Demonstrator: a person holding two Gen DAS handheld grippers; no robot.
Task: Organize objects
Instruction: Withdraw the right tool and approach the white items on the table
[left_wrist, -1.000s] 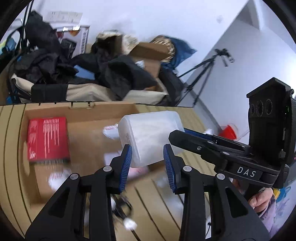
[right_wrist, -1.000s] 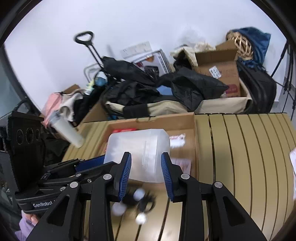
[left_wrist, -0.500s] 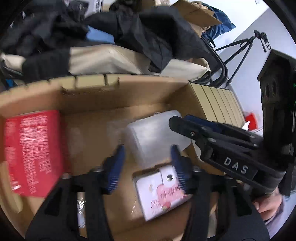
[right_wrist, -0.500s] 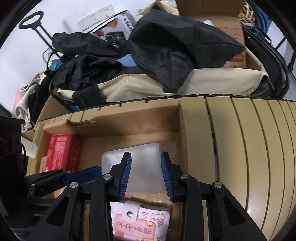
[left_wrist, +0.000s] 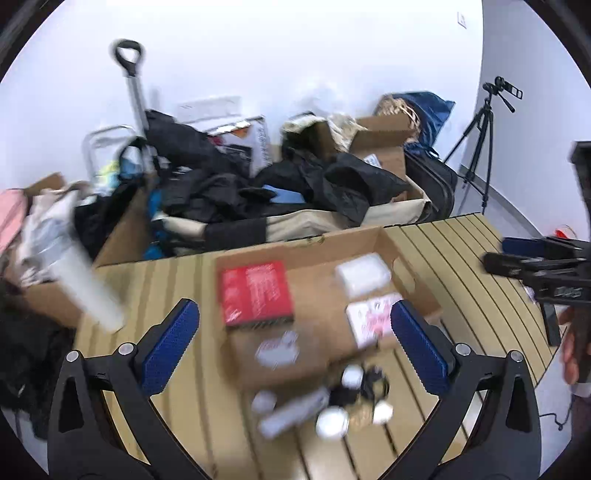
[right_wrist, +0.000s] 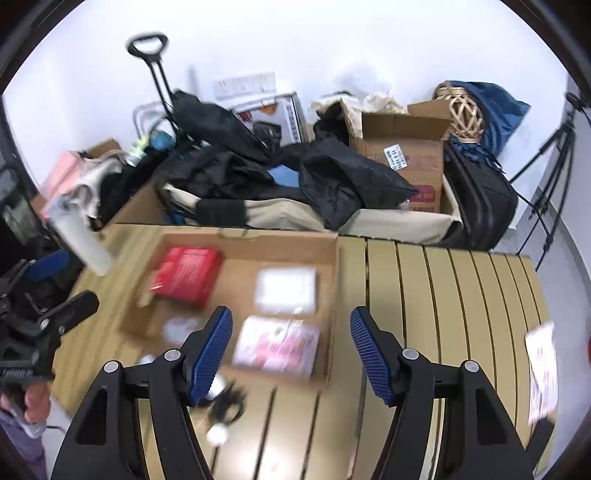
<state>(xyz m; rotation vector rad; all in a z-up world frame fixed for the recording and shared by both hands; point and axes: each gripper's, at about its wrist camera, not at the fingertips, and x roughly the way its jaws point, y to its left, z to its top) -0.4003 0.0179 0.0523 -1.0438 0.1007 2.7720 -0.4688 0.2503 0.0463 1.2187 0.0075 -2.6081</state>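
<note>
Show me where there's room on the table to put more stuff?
The bare slats of the slatted table, between the cardboard box and the paper at the far right edge. Crowded: in front of the box, where the black cable and small white caps lie.

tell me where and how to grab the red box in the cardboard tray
Hedged, since the views are blurred: the red box lies flat in the left part of the cardboard tray, nothing on top. Coming from above with the left tool, open, and closing across its two longer edges looks best; the tray's wall blocks a low sideways approach.
</note>
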